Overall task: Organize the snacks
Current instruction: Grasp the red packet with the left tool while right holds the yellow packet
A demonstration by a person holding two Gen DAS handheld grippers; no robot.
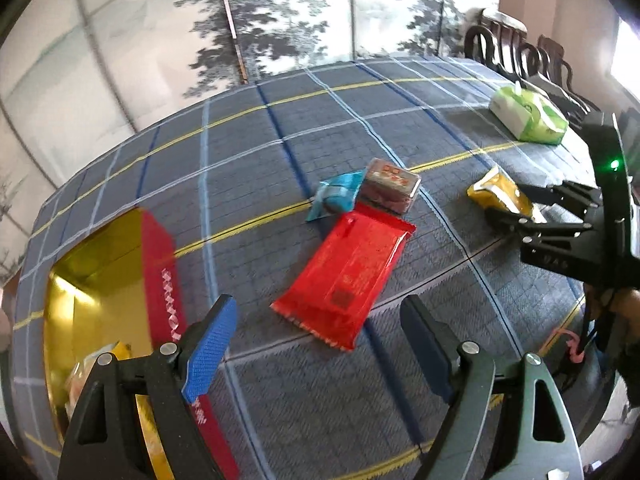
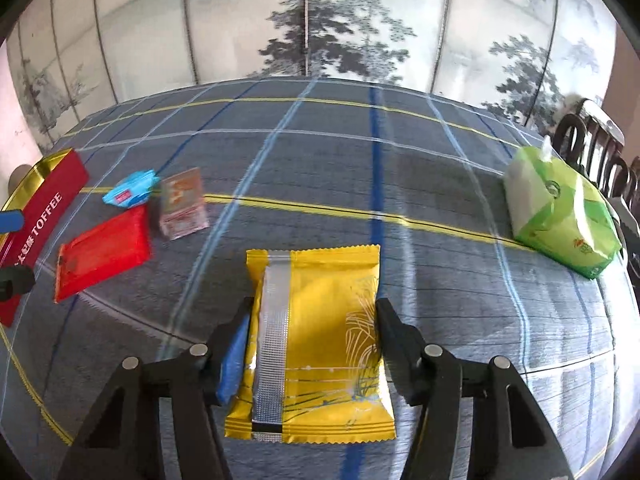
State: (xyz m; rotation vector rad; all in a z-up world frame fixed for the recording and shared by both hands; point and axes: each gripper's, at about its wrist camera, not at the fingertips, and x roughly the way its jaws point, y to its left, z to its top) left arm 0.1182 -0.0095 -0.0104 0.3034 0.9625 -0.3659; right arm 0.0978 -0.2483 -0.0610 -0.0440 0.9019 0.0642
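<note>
Here, plaid tablecloth (image 2: 320,184); painted tree screen (image 2: 340,32) behind.

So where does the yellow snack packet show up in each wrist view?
Left wrist view: yellow packet far right, pinched by the right gripper.
Right wrist view: yellow packet bottom centre, between that gripper's pads.
Shared landmark: the green tissue pack, beyond the packet in both.

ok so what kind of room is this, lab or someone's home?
Most likely a home dining room, not a lab. A big table under a plaid tablecloth, carved dark wooden chairs along its far side, a painted tree-scene folding screen behind it, and a green tissue pack on the table.
</note>
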